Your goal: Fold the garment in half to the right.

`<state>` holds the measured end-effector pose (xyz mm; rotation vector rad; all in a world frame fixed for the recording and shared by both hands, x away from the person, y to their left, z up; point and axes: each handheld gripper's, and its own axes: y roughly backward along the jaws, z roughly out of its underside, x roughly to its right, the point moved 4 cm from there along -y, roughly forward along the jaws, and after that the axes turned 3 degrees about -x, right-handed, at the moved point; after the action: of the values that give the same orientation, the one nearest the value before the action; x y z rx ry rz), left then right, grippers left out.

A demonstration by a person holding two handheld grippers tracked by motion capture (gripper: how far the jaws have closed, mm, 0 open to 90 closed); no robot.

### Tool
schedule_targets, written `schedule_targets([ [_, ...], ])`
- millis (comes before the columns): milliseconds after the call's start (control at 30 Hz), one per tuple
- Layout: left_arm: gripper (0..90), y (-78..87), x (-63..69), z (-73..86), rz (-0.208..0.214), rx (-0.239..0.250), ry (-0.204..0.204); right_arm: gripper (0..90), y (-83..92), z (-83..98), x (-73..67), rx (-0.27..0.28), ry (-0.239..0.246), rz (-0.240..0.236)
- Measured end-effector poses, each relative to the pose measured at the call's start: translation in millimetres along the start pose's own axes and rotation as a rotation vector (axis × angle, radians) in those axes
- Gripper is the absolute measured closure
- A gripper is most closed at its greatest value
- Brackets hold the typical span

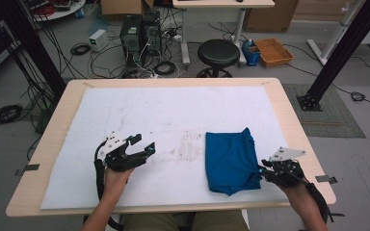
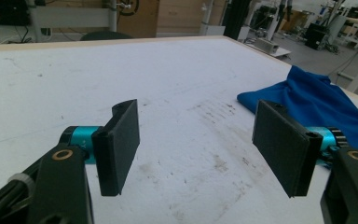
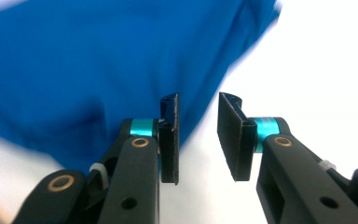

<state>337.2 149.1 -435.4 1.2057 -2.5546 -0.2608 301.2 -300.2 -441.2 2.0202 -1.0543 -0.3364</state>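
Note:
A blue cloth (image 1: 231,161), folded into a rough rectangle, lies on the right half of the white sheet (image 1: 173,110). My right gripper (image 1: 261,169) sits at the cloth's near right edge. In the right gripper view the gripper (image 3: 198,135) is open by a narrow gap with nothing pinched, and the blue cloth (image 3: 98,60) spreads just beyond the jaw tips. My left gripper (image 1: 142,146) hovers over bare sheet well left of the cloth, open wide and empty. In the left gripper view the gripper (image 2: 198,144) frames stained sheet, with the cloth (image 2: 317,102) off to the right.
The wooden table (image 1: 53,125) carries the white sheet, which has smudges at its middle. Beyond the far edge stand a black stool (image 1: 218,54), computer cases (image 1: 139,31), floor cables and a cardboard tray (image 1: 273,52). A black frame post (image 1: 335,53) rises at the right.

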Motion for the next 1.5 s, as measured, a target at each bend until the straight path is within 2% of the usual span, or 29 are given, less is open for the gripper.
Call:
schedule_targets([
  [67, 31.9, -0.6, 0.6, 0.7, 0.006, -0.004, 0.001, 64.2, -0.8, -17.7, -0.6, 0.063, -0.013, -0.008],
  [133, 31.9, -0.9, 1.7, 1.6, 0.015, -0.008, 0.000, 63.7, -9.2, -34.2, -4.1, 0.100, -0.013, -0.041],
  [167, 31.9, -0.9, 2.1, 2.0, 0.020, -0.012, -0.004, 65.2, -15.9, -39.6, -8.0, 0.095, -0.002, -0.064],
  [200, 31.9, -0.7, 2.3, 2.3, 0.023, -0.013, -0.005, 68.6, -23.2, -41.7, -12.1, 0.067, 0.016, -0.085],
  [300, 31.9, 0.5, 1.2, 2.5, 0.027, -0.011, -0.002, 72.7, -41.0, -33.2, -19.4, -0.023, 0.051, -0.080],
  [367, 31.9, 1.5, 0.3, 2.3, 0.025, -0.006, 0.005, 72.8, -45.1, -22.4, -15.7, -0.044, 0.039, -0.065],
  [400, 31.9, 2.3, -0.3, 2.4, 0.025, -0.009, 0.003, 72.7, -42.4, -20.0, -13.1, -0.037, 0.016, -0.076],
  [467, 31.9, 3.3, -0.8, 2.3, 0.021, -0.008, 0.006, 70.3, -37.3, -20.6, -8.4, -0.061, 0.008, -0.069],
  [500, 31.9, 3.2, -1.0, 2.3, 0.019, -0.006, 0.008, 69.3, -34.4, -24.0, -6.4, -0.061, 0.006, -0.058],
  [567, 31.9, 2.4, -1.1, 2.6, 0.019, -0.009, 0.007, 65.3, -31.1, -38.3, -1.2, -0.027, 0.004, -0.041],
  [600, 31.9, 1.7, -0.6, 3.0, 0.021, -0.010, 0.010, 62.4, -31.8, -48.4, 0.8, 0.007, -0.001, -0.033],
  [667, 31.9, 1.1, -0.2, 4.0, 0.021, -0.020, 0.006, 62.0, -38.7, -69.3, 5.0, 0.056, -0.012, -0.028],
  [733, 31.9, 0.5, 0.3, 4.8, 0.022, -0.020, 0.007, 62.7, -53.0, -86.7, 10.4, 0.068, -0.021, -0.021],
  [800, 31.9, -0.1, -0.4, 5.3, 0.027, -0.020, 0.008, 66.1, -69.2, -97.3, 14.0, 0.022, -0.022, -0.011],
  [900, 31.9, -1.3, -1.4, 6.5, 0.027, -0.028, 0.012, 67.7, -88.7, -105.0, 10.2, -0.036, 0.007, -0.062],
  [933, 31.9, -1.6, -1.2, 7.0, 0.029, -0.034, 0.012, 67.8, -93.5, -106.5, 8.1, -0.047, 0.023, -0.066],
  [1067, 31.9, -2.6, 0.5, 8.1, 0.035, -0.042, 0.009, 72.6, -107.3, -111.3, 2.9, -0.082, 0.053, -0.059],
  [1133, 31.9, -3.1, 0.9, 8.4, 0.032, -0.043, 0.007, 75.7, -114.4, -113.0, 2.6, -0.106, 0.065, -0.030],
  [1167, 31.9, -3.1, 0.9, 8.5, 0.031, -0.045, 0.005, 80.2, -117.7, -113.3, 1.5, -0.120, 0.064, -0.031],
  [1267, 31.9, -3.0, -0.8, 8.5, 0.024, -0.043, 0.007, 89.9, -121.8, -116.4, -1.5, -0.120, 0.084, -0.028],
  [1433, 31.9, -3.0, -3.5, 9.1, 0.017, -0.045, 0.013, 90.0, -125.0, -123.2, -6.4, -0.094, 0.100, -0.012],
  [1500, 31.9, -2.9, -3.5, 8.9, 0.017, -0.044, 0.012, 90.0, -125.0, -129.0, -9.2, -0.054, 0.104, -0.007],
])
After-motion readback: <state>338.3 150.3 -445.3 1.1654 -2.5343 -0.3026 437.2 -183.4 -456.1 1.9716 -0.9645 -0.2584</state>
